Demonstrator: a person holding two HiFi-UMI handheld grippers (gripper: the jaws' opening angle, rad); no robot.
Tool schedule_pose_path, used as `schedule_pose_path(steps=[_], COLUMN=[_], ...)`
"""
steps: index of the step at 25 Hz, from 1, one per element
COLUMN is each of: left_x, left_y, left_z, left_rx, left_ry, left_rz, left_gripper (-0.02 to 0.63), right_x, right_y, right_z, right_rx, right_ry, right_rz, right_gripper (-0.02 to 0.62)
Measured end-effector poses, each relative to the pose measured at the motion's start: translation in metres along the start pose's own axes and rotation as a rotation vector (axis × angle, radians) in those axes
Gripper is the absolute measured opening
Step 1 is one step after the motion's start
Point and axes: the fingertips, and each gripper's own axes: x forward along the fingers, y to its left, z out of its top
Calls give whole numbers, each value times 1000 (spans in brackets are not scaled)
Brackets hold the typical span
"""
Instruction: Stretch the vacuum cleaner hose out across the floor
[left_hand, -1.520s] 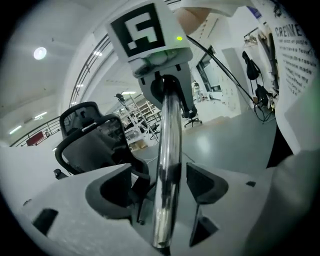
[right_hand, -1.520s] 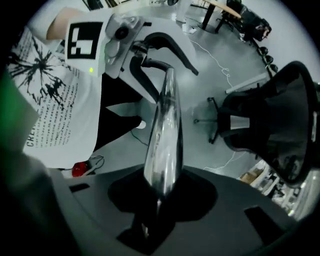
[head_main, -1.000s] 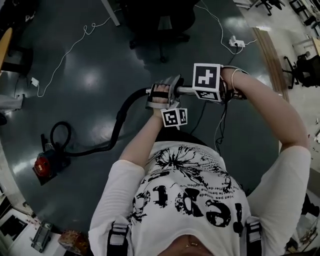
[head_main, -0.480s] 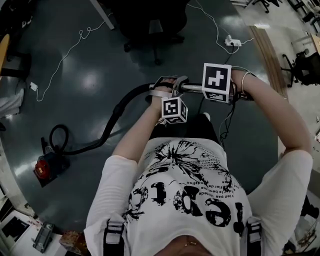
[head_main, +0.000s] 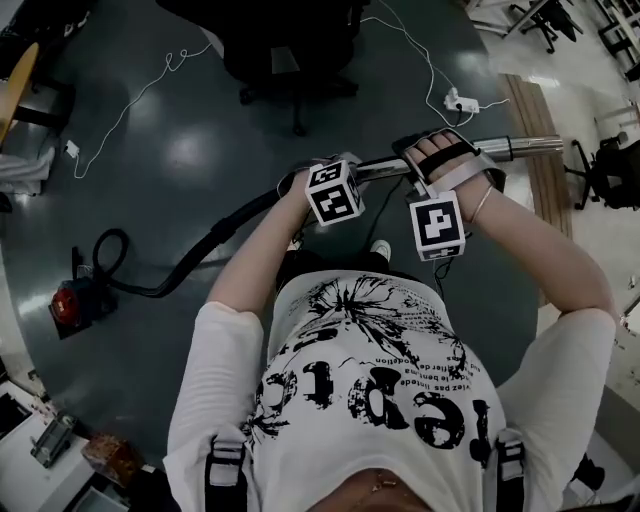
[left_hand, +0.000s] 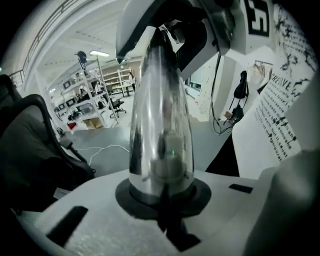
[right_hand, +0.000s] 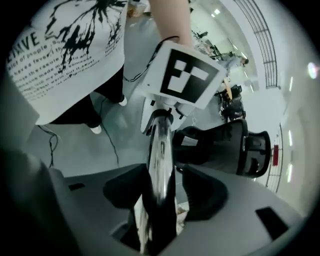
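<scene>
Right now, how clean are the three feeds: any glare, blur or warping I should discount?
Head view: dim, a soft glare patch on the dark floor, bowed edges. Left gripper view: fisheye, black corners, the metal tube carries bright reflections. Right gripper view: fisheye too, tube smeared near the lens.

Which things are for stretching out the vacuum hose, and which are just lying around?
For the job:
- vacuum cleaner
- hose
- metal tube

Just lying about:
- office chair
- white cable
- power strip
</scene>
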Motion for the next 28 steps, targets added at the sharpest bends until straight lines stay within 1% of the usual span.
schedule_pose_path(steps=[2,3,5,6,8,10,12,14,15,16,17,18,20,22,24,25,26,28], left_x=[12,15,18,18,16,12,9,7,6,4,3,4,9,19,33,42,51,65], left_y=[-15,-25,-50,-63,-85,-100,-113,-123,-126,-128,-127,-125,-115,-104,-95,-90,-84,-69], left_z=[25,41,77,95,127,148,161,169,172,174,176,177,176,176,176,178,180,185], left_rx=[-49,-81,-159,-196,-245,-276,-312,-356,-377,-395,-407,-411,-398,-361,-312,-302,-310,-360], left_ry=[-16,-33,-101,-145,-227,-286,-316,-325,-328,-333,-337,-339,-342,-346,-337,-336,-340,-360], left_rz=[-97,-165,-342,-433,-586,-718,-833,-938,-988,-1033,-1064,-1079,-1062,-1007,-920,-873,-829,-748], left_gripper=[38,38,38,38,38,38,38,38,38,38,38,38,40,40,53,81,121,214], right_x=[-6,-9,-15,-18,-25,-28,-24,-20,-18,-17,-15,-12,-3,7,17,21,24,28], right_y=[8,14,27,30,27,22,24,30,31,32,32,32,29,32,40,45,51,65], right_z=[-10,-14,-27,-35,-53,-71,-86,-94,-95,-95,-96,-98,-104,-114,-126,-135,-144,-161], right_rx=[-68,-118,-289,-351,-408,-460,-506,-509,-497,-482,-471,-468,-482,-493,-488,-484,-478,-453], right_ry=[-24,-29,13,39,88,148,205,209,189,166,150,146,163,185,195,196,196,191], right_rz=[-104,-161,-276,-330,-422,-489,-506,-491,-486,-479,-464,-444,-399,-332,-249,-211,-175,-104], right_gripper=[199,199,198,198,198,198,198,195,144,73,60,49,41,40,40,40,40,40])
